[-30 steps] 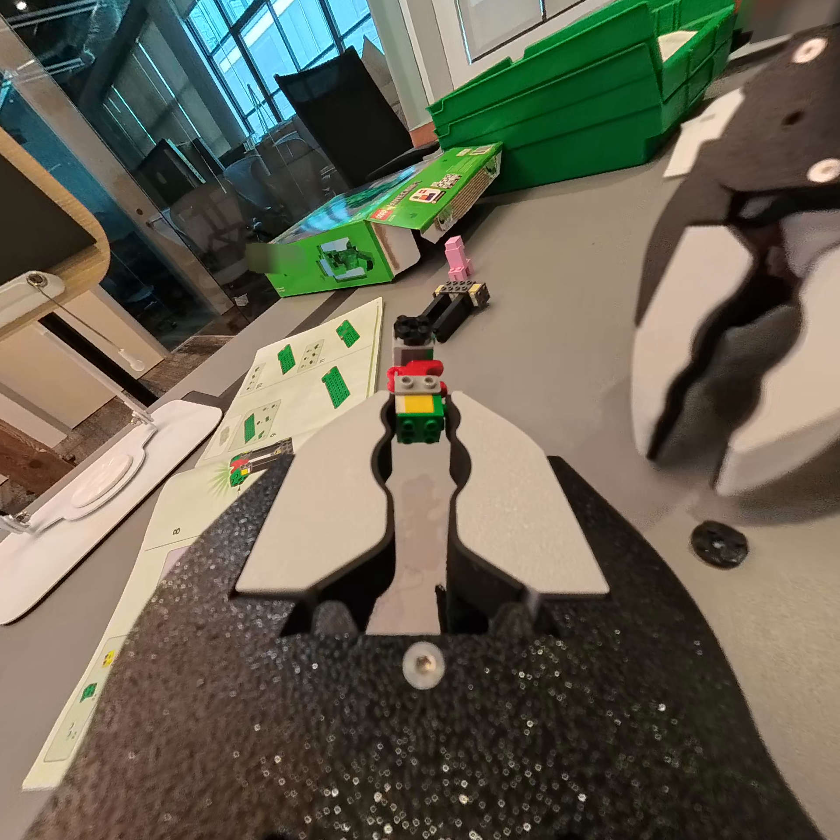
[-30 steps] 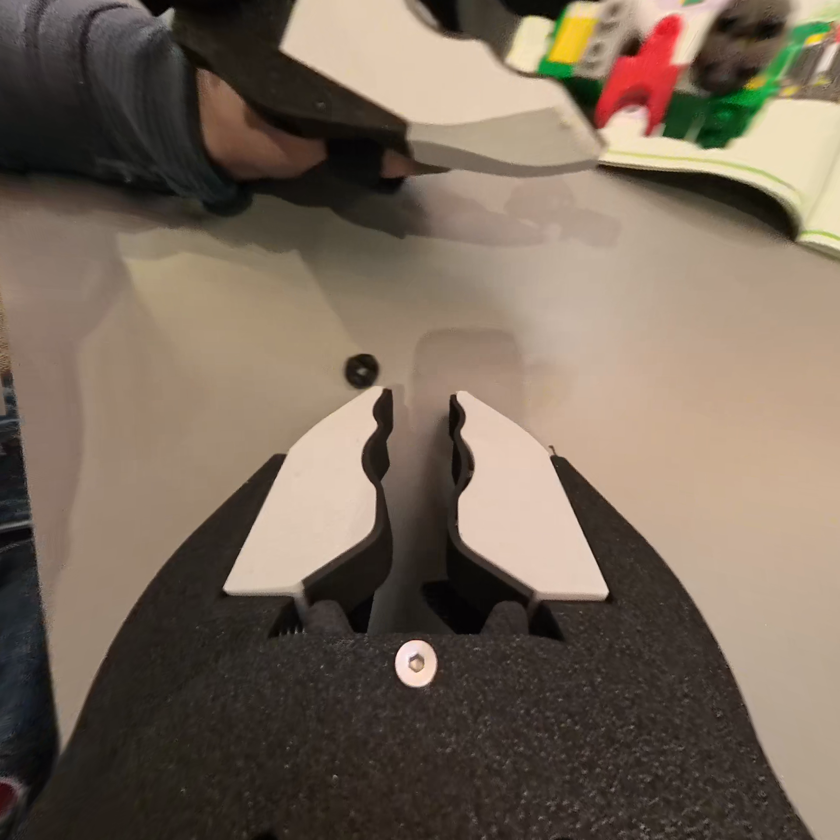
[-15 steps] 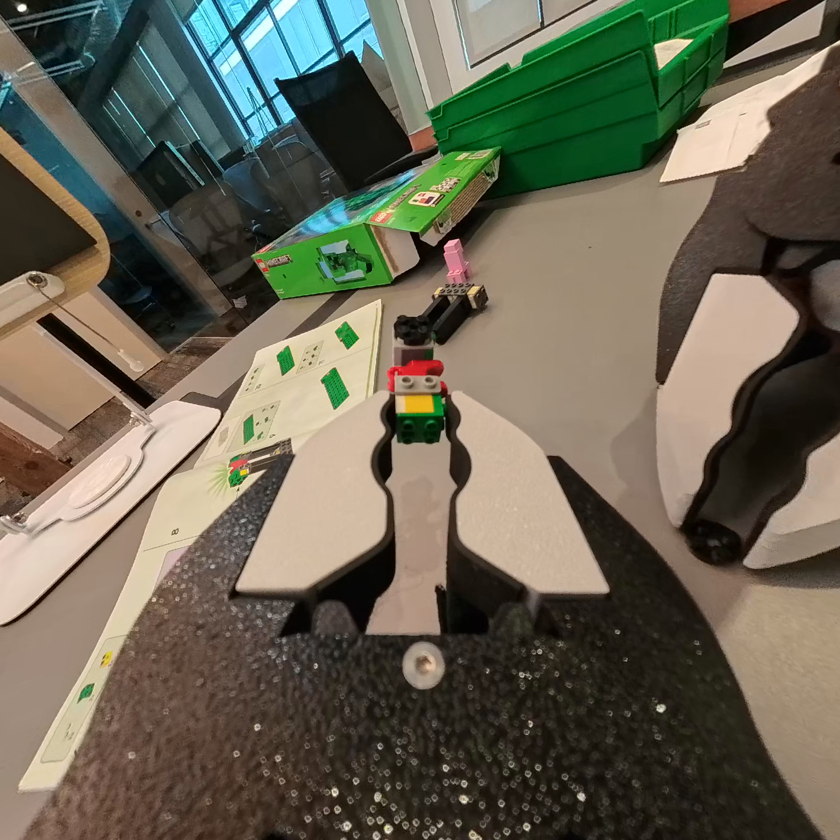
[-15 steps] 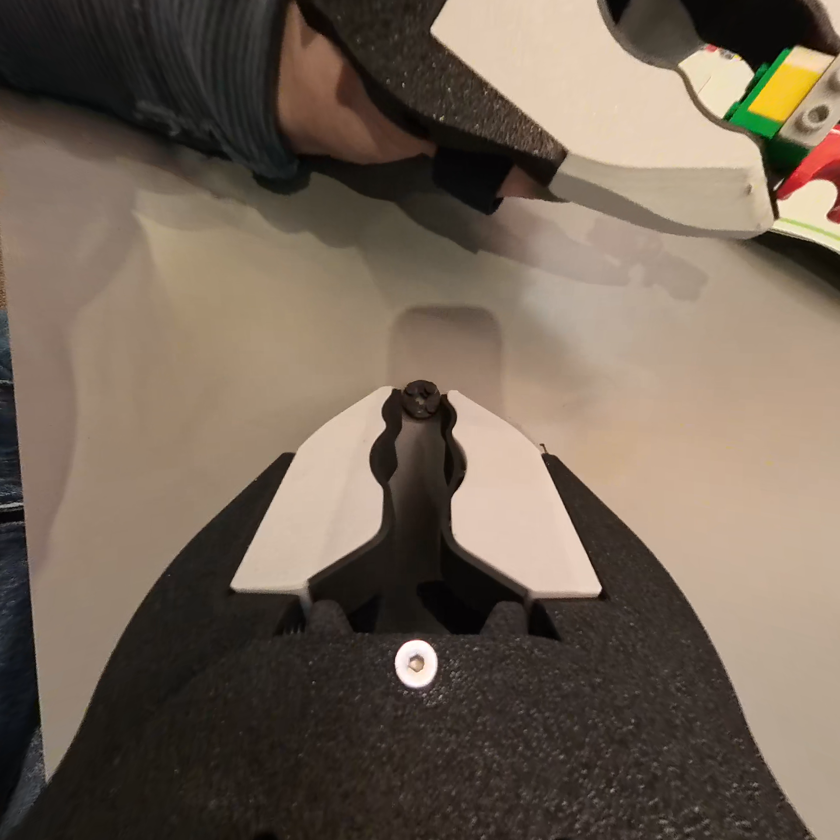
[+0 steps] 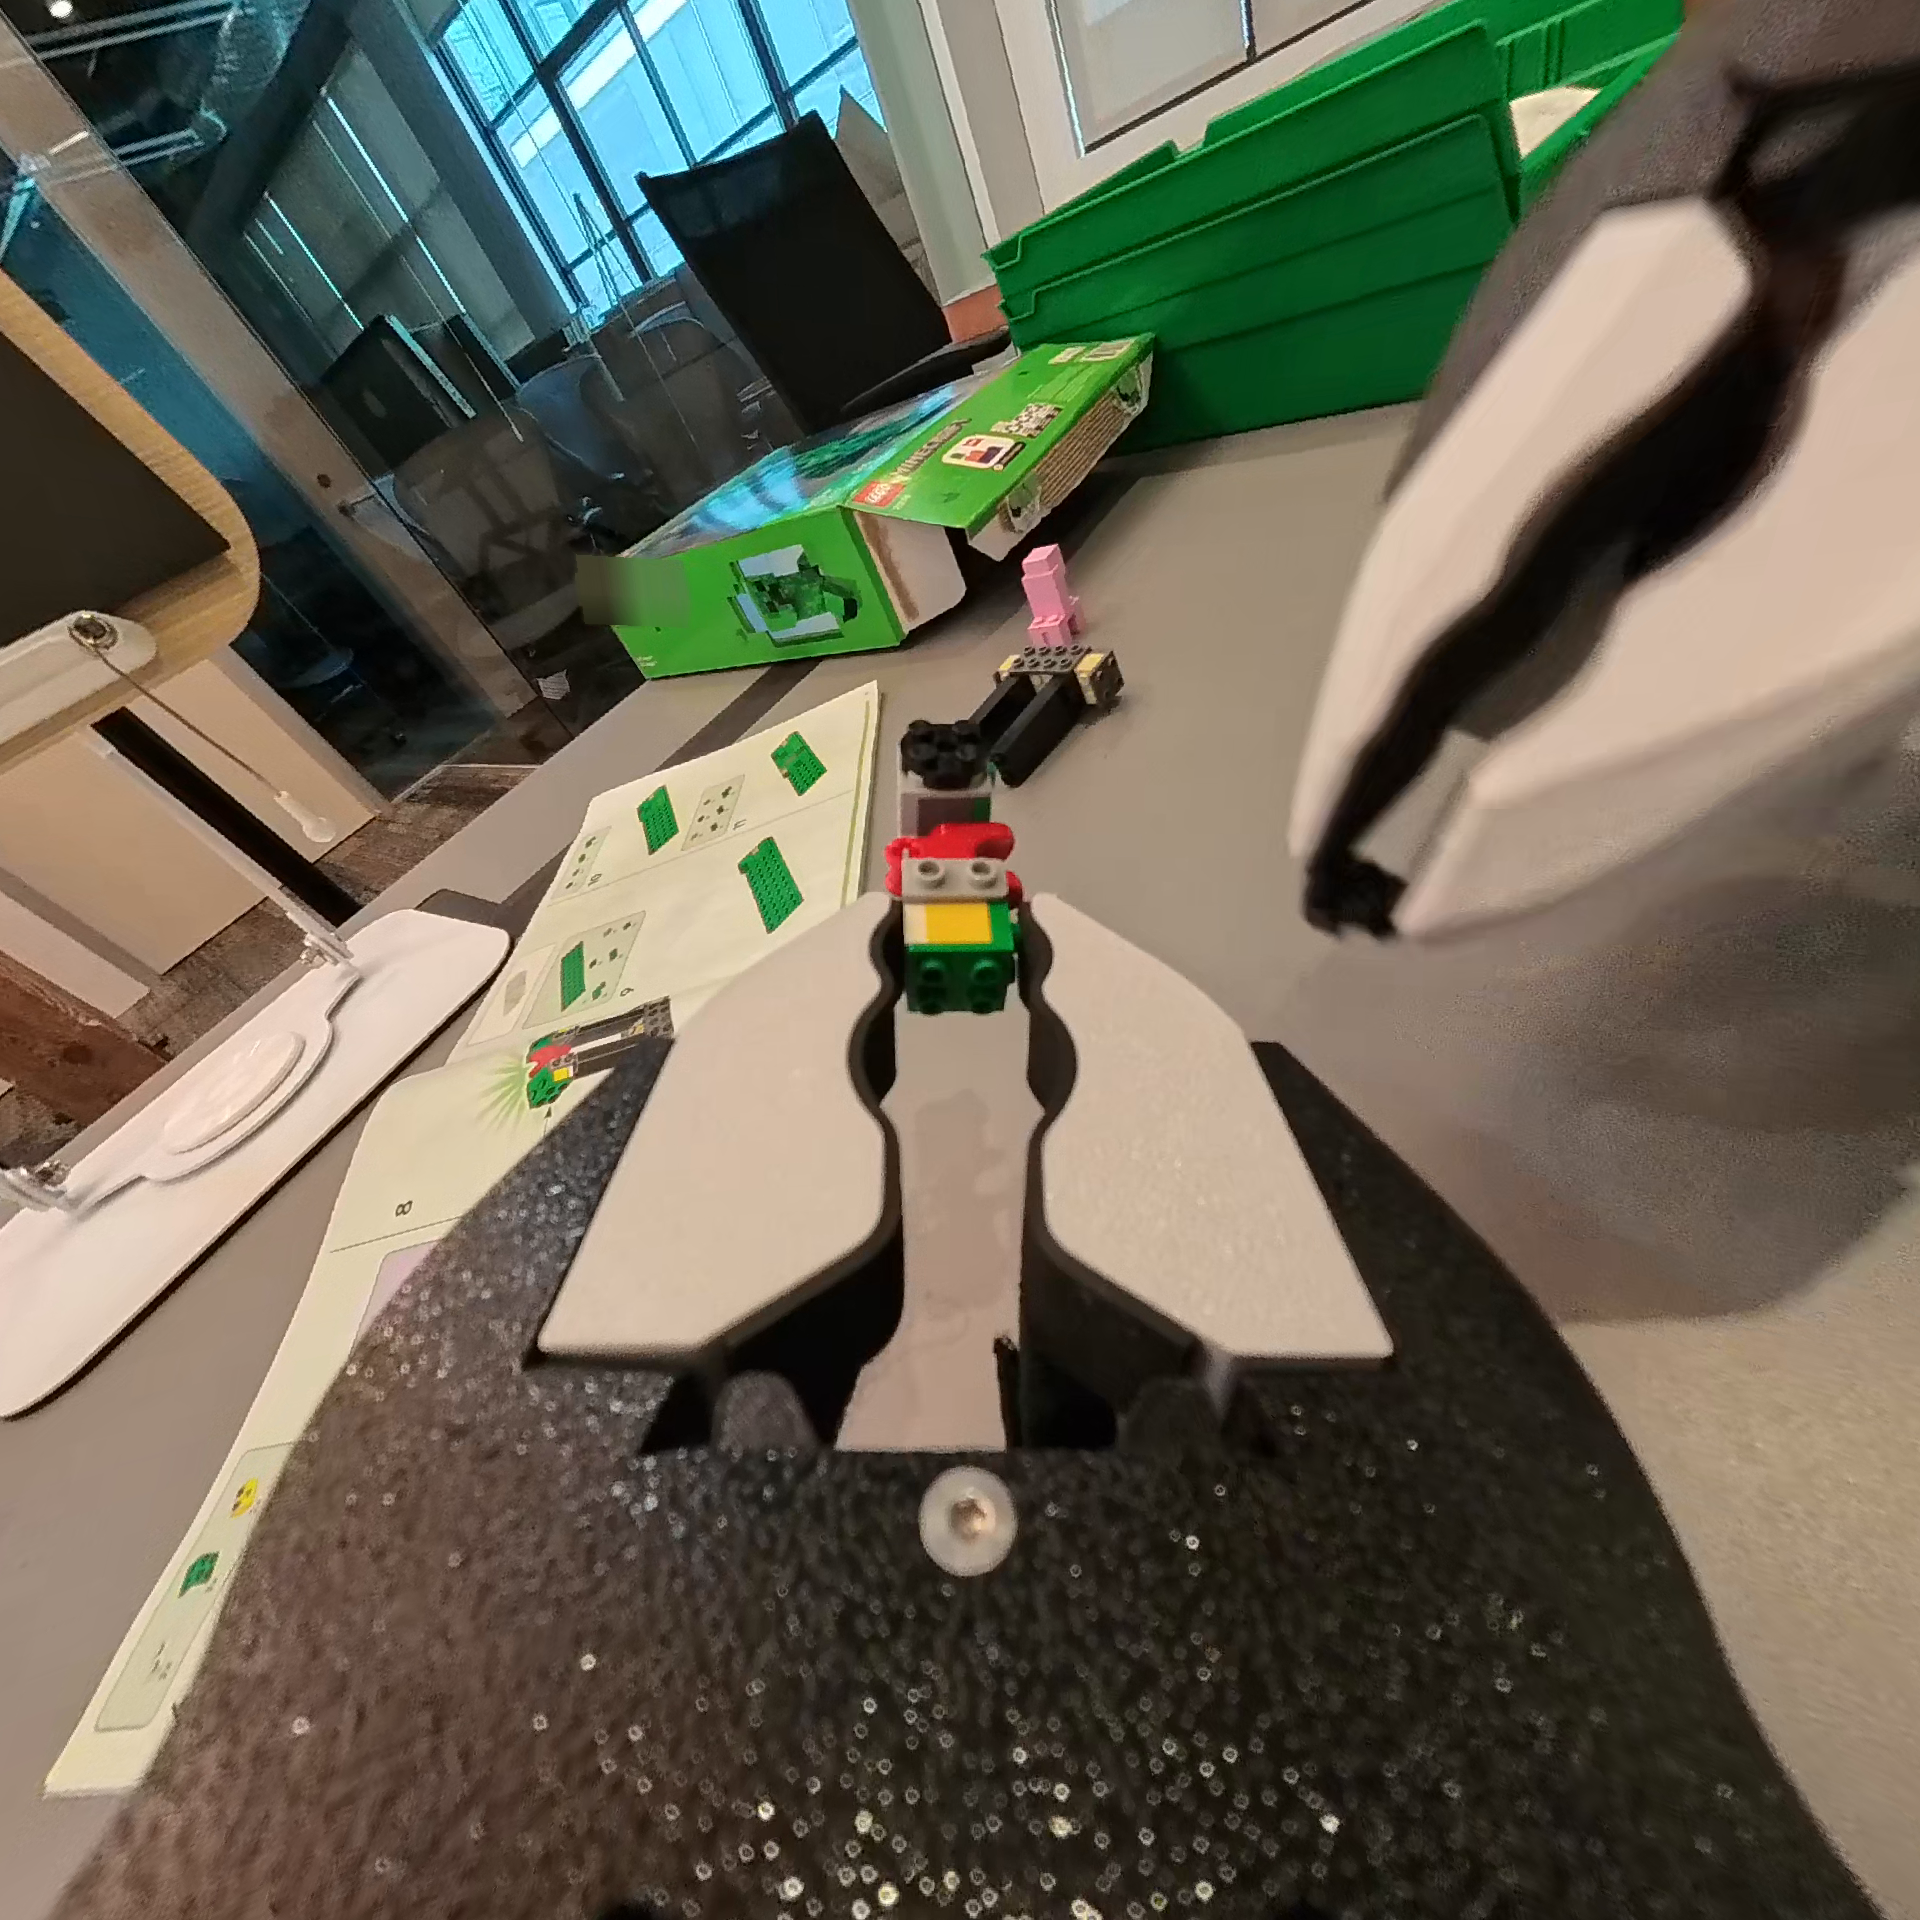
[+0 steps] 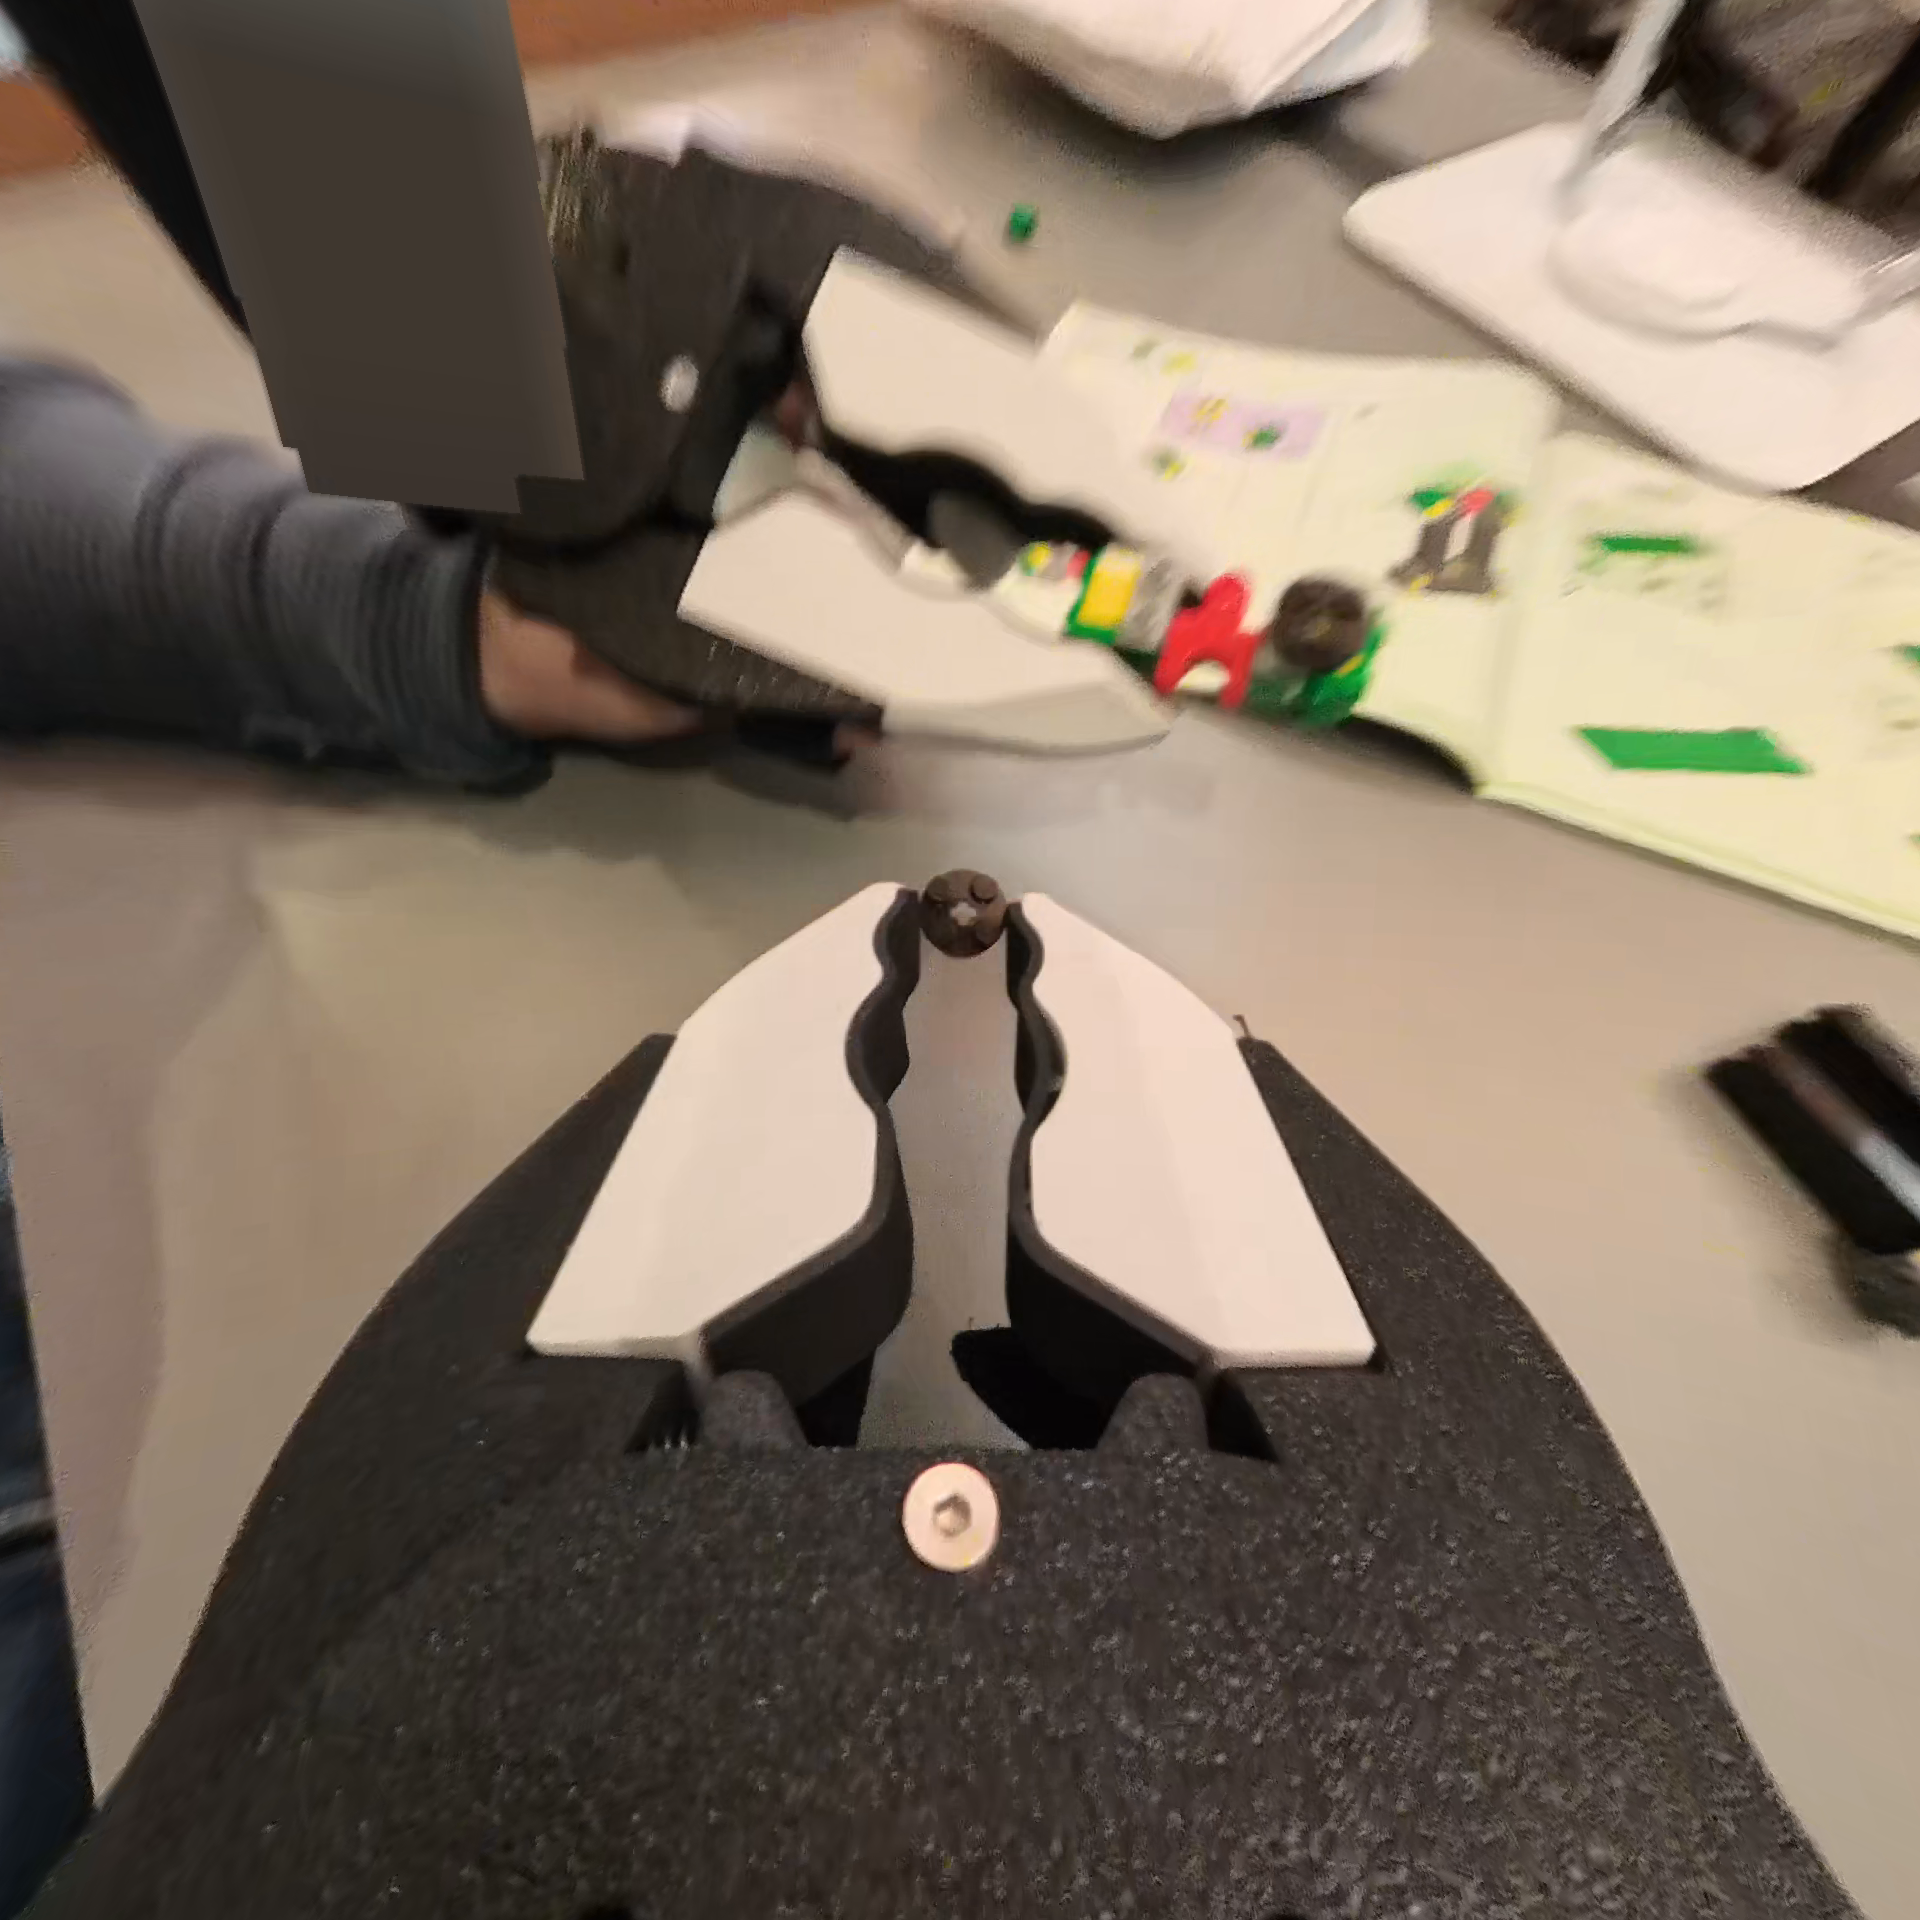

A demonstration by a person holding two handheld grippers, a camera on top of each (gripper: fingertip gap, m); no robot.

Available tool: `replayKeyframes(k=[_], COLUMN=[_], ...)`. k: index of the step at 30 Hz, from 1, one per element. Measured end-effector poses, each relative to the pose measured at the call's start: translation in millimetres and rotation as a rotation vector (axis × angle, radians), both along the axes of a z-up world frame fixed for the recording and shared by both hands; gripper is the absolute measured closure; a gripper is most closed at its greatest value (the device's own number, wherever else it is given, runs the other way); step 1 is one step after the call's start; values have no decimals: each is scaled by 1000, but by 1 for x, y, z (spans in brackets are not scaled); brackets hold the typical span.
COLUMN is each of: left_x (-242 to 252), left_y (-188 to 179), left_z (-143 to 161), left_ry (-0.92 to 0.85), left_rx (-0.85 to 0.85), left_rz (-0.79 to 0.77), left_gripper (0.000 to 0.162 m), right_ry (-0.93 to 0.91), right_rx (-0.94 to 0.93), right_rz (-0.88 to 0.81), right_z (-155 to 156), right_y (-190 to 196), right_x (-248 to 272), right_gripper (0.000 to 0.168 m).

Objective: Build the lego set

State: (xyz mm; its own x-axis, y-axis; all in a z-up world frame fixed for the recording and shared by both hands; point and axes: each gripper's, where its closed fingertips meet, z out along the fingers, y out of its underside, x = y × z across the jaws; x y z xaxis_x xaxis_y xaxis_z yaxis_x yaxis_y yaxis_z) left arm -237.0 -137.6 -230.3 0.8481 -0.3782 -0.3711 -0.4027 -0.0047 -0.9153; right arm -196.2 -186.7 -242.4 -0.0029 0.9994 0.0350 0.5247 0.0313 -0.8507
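My left gripper is shut on a small lego build of green, yellow, grey and red bricks with a black round piece at its far end, held above the grey table. The build also shows in the right wrist view, blurred, in the left gripper. My right gripper is shut on a small black round lego piece and is lifted off the table. In the left wrist view the right gripper hangs at the right, with the black piece at its tips.
An open instruction booklet lies left of the build. A black lego assembly, a pink figure, a green lego box and stacked green bins lie beyond. A white stand base sits at the left. Left tips to right tips: about 7 cm. The black lego assembly is about equally far from each gripper, around 20 cm.
My right gripper went down to the black round piece on the table, shut on it and lifted it. The left gripper kept holding the build almost still.
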Motion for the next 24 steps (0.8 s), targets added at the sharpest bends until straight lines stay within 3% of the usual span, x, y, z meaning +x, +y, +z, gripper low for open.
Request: replayKeyframes(k=[3,6,24], left_x=[0,1,3], left_y=[0,0,-1], left_z=[0,-1,-3], left_ry=[-6,-5,-22], left_rx=[-1,-7,-45], left_rz=[0,-1,0], left_gripper=[142,142,142], right_ry=[114,127,32], right_rx=[18,102,226], right_rz=[-86,-161,-284], right_z=[30,39,25], right_y=[13,24,29], right_x=[-12,-22,-46], right_gripper=[153,153,153])
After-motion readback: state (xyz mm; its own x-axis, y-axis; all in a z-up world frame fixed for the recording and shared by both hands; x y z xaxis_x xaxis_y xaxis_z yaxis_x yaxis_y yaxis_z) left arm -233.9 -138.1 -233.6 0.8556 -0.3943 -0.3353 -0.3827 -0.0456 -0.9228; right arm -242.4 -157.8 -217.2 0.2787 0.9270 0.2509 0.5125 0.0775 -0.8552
